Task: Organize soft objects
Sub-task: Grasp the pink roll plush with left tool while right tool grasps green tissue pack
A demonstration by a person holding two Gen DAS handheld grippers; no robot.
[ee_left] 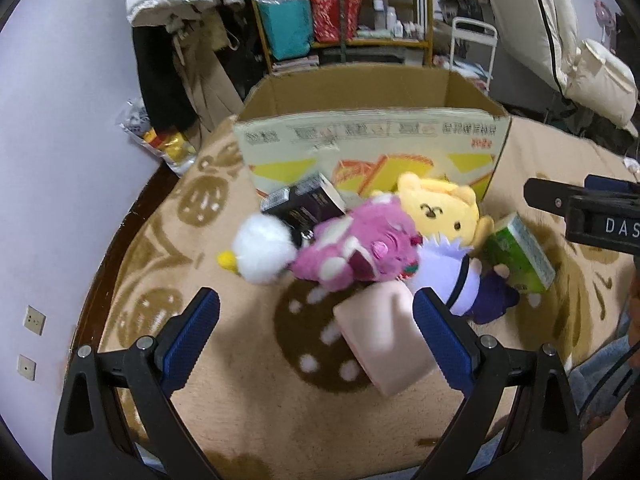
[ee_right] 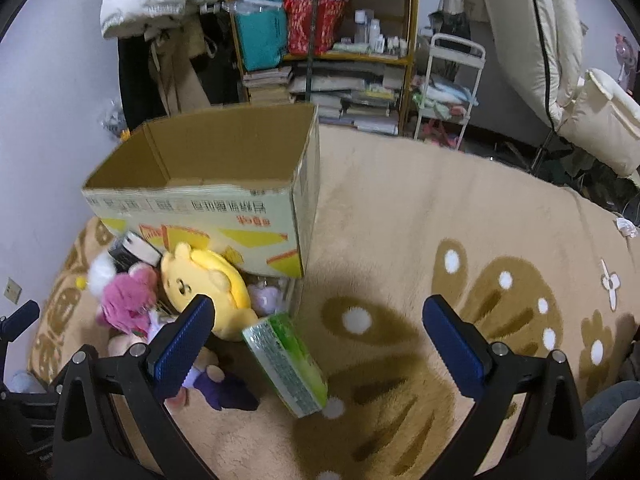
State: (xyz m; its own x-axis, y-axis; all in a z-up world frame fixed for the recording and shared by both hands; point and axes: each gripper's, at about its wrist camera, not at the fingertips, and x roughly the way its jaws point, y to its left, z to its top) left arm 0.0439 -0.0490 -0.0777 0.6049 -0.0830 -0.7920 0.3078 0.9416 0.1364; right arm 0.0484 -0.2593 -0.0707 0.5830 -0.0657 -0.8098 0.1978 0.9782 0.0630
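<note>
both grippers spread wide, empty: left gripper (ee_left: 316, 320) over the pink block (ee_left: 384, 340), right gripper (ee_right: 318, 332) above the green pack (ee_right: 286, 364), toys heaped against the cardboard box (ee_right: 208, 204).

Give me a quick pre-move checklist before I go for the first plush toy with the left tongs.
1. Left tongs open and holding nothing: ok.
2. Right tongs open and holding nothing: ok.
3. Cardboard box open at the top: ok.
4. Room inside the box: cannot tell, its floor is hidden.
5. Pink plush free to lift: not ok, it is jammed against the yellow plush and the white plush.
6. Clear approach: not ok, a pale pink block lies between the tongs.
</note>
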